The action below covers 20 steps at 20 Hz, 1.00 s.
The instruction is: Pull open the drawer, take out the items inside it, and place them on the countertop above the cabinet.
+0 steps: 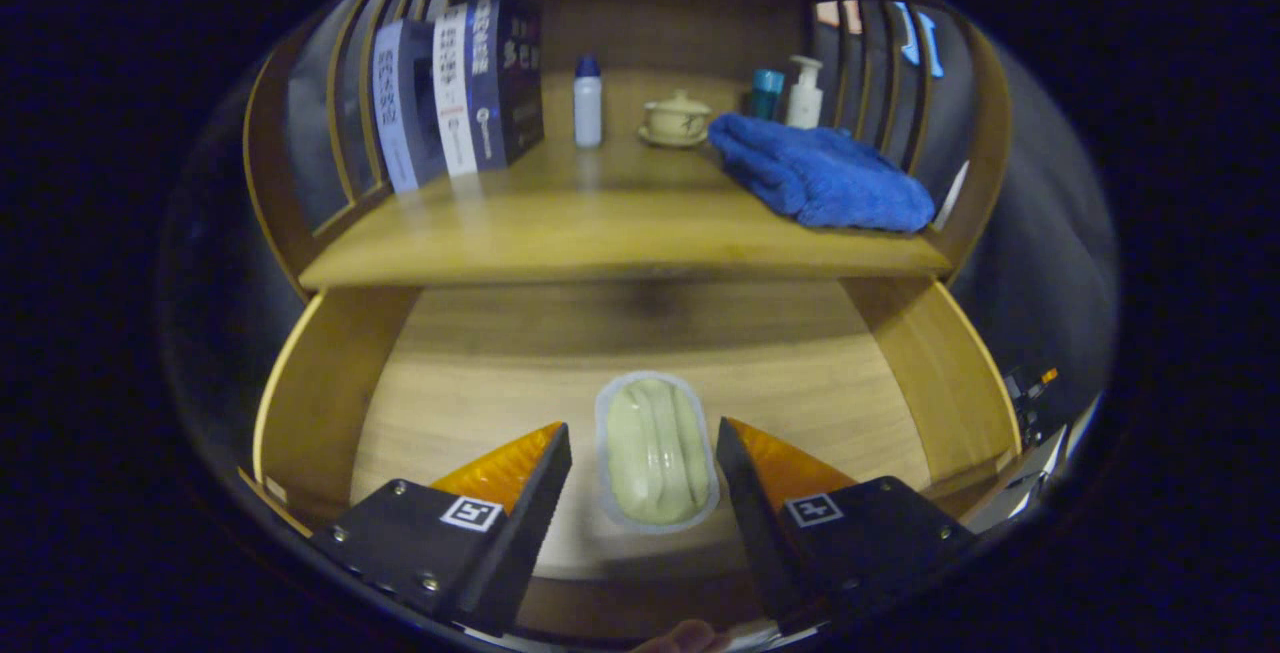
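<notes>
While the drawer [480, 383] stands pulled out beneath the countertop [600, 233], the one thing visible inside it is a pale green packet [656, 453] with a clear sealed border, lying flat on the drawer floor near the front edge and roughly midway between the two side walls. The gripper [645, 453] hangs over it with its fingers spread wide, gripping nothing; the packet sits squarely between them, with a gap of bare wood on either side, so neither finger appears to touch it.

What the next move turns on is the packet's long axis: it runs from the drawer's front edge toward its back, in line with the way the fingers point. That puts the fingers on either side of the narrow width, which looks like the right way to close on it; I judge no turning is called for, only lowering and closing.

Up on the countertop, the front middle is bare wood, between the books [450, 83] at the left back corner and the blue towel [820, 178] along the right side.
</notes>
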Motion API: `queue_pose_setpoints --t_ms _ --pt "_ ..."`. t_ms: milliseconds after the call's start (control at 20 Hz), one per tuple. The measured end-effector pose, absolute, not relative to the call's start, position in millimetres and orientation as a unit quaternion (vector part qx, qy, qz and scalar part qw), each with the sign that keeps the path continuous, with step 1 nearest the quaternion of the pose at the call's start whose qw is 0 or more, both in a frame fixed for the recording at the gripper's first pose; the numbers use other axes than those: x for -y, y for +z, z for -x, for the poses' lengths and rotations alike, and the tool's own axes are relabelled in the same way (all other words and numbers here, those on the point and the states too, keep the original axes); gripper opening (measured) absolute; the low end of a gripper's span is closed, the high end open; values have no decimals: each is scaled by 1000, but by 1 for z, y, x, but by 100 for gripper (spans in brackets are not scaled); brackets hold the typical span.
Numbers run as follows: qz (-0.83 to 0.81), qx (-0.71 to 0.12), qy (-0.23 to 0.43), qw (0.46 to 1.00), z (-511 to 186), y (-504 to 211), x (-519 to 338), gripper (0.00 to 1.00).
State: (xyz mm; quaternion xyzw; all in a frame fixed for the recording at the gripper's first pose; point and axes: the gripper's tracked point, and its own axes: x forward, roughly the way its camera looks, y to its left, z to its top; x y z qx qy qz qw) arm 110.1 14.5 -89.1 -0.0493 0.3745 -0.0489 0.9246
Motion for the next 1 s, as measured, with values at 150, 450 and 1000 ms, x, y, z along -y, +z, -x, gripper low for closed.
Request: queue_pose_setpoints --t_ms 150,450,1000 --pt "67 -412 -74 906 -109 -112 -4 63" --pt "81 -316 -52 944 -121 -91 -16 12" --pt "29 -124 -38 991 -79 -33 -24 12"
